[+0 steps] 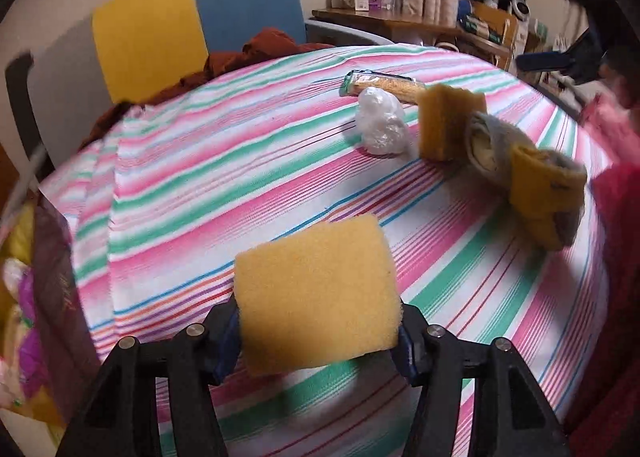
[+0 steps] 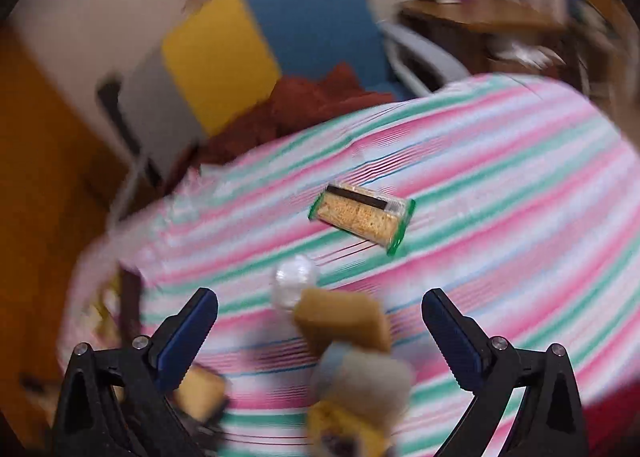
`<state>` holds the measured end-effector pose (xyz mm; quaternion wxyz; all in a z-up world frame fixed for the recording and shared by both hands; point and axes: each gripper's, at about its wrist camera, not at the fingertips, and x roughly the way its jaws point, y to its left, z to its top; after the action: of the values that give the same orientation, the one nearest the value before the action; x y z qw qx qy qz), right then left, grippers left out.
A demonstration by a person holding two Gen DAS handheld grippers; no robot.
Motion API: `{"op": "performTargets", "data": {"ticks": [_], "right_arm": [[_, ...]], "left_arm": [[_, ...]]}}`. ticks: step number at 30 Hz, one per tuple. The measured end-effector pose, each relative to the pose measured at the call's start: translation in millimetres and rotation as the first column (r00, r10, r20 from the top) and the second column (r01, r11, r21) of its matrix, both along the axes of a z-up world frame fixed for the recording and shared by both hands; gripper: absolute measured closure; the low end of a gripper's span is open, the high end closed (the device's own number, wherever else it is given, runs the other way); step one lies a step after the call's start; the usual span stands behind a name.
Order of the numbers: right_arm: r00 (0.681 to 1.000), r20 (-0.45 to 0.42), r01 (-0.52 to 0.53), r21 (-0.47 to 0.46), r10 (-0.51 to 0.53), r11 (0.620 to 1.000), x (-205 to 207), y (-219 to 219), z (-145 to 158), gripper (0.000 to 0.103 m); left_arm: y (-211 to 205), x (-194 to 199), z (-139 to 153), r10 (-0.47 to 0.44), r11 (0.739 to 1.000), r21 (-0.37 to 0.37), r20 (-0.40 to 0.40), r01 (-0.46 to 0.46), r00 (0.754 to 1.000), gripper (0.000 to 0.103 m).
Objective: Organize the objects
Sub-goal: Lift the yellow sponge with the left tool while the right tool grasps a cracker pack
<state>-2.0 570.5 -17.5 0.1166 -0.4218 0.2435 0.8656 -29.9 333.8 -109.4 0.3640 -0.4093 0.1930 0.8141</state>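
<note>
Left wrist: fingers [image 1: 318, 331] clamp sponge [image 1: 316, 297], striped tablecloth [image 1: 240, 177] bare ahead.

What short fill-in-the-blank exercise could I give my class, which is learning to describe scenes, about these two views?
1. The left tool is shut on a yellow ____.
2. The right tool has its jaws ____ and holds nothing.
3. The tablecloth has a pattern of pink, green and white ____.
4. Behind the table, the chair has a backrest that is yellow and ____.

Missing words: sponge; open; stripes; blue
</note>
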Motion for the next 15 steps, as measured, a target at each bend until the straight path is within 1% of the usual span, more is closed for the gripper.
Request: {"op": "performTargets", "data": {"ticks": [1,3,4,5,7,8,10,11,13,14,15], "right_arm": [[0.999,0.038,-0.036,0.031,0.035,0.999,-12,2,-3,0.000],[0.986,0.112,-0.130,0.075,0.122,0.989,-39,5,-13,0.000],[0.979,0.144,-0.159,0.106,0.143,0.981,-51,7,-18,0.000],[0.965,0.190,-0.212,0.147,0.182,0.966,-66,7,-24,0.000],[0.939,0.255,-0.281,0.190,0.229,0.941,-90,9,-36,0.000],[0.918,0.300,-0.329,0.208,0.260,0.921,-104,10,-45,0.001],[0.896,0.355,-0.367,0.249,0.268,0.896,-123,12,-56,0.001],[0.883,0.379,-0.388,0.252,0.278,0.887,-135,17,-64,0.001],[0.861,0.417,-0.410,0.233,0.290,0.882,-150,24,-79,0.003],[0.851,0.435,-0.420,0.226,0.295,0.879,-154,26,-85,0.005],[0.845,0.449,-0.422,0.225,0.291,0.878,-157,28,-91,0.014]], "left_arm": [[-2,-2,0,0.001,1.000,0.017,0.012,-0.001,1.000,0.041],[-1,-1,-2,-0.005,1.000,0.026,0.000,0.005,1.000,0.041],[-1,0,-3,-0.004,0.999,0.032,-0.004,0.004,1.000,0.041],[-1,1,-3,-0.001,0.999,0.038,-0.001,0.001,1.000,0.041],[-2,2,-3,0.005,0.999,0.054,0.013,-0.005,1.000,0.040],[-2,3,-3,0.005,0.998,0.061,0.018,-0.006,1.000,0.040],[-3,3,-3,0.004,0.998,0.068,0.024,-0.005,1.000,0.039],[-3,4,-3,0.004,0.998,0.070,0.024,-0.006,1.000,0.039],[-2,2,-4,0.006,0.997,0.076,0.026,-0.008,1.000,0.038],[-3,1,-5,0.006,0.997,0.080,0.029,-0.008,1.000,0.038],[-2,0,-5,0.006,0.996,0.085,0.034,-0.009,0.999,0.038]]}}
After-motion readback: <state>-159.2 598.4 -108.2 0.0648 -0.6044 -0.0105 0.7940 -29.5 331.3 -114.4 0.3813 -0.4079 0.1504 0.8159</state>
